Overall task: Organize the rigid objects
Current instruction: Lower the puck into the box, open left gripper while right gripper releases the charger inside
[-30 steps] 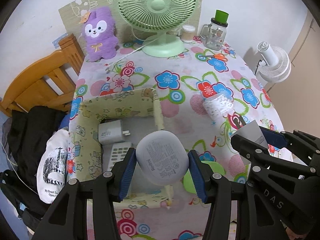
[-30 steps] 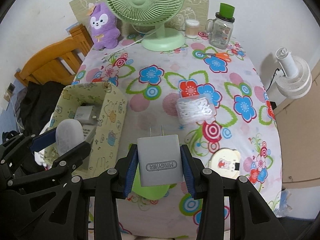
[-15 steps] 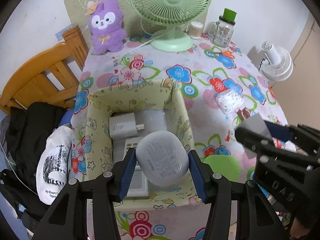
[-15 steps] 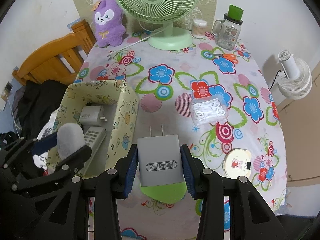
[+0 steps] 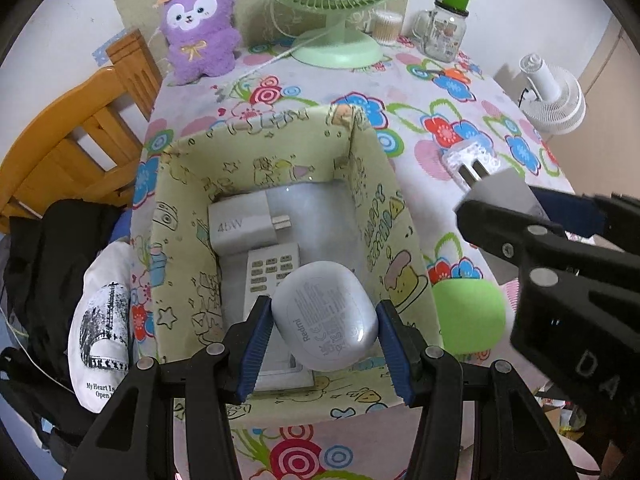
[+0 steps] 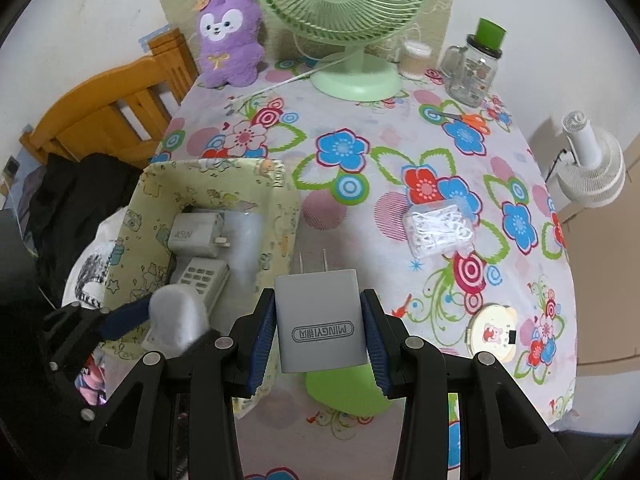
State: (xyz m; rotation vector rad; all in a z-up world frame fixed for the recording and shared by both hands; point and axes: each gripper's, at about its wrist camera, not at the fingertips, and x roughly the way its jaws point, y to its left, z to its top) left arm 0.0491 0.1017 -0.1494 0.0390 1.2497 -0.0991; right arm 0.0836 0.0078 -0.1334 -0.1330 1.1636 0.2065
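Left wrist view shows the left gripper (image 5: pixel 325 318) pinching the earbud case (image 5: pixel 326 316) above the open storage box (image 5: pixel 276 152), over the remote control (image 5: pixel 272 268) and the 45W charger (image 5: pixel 240 226) inside. The step in hand looks like dropping the case in; next, the fingers should lower and spread. The right gripper (image 6: pixel 322 330) pinches the grey plug adapter (image 6: pixel 321 326) just beside the box. One second earlier, the case hung over the box's right wall, not its inside.
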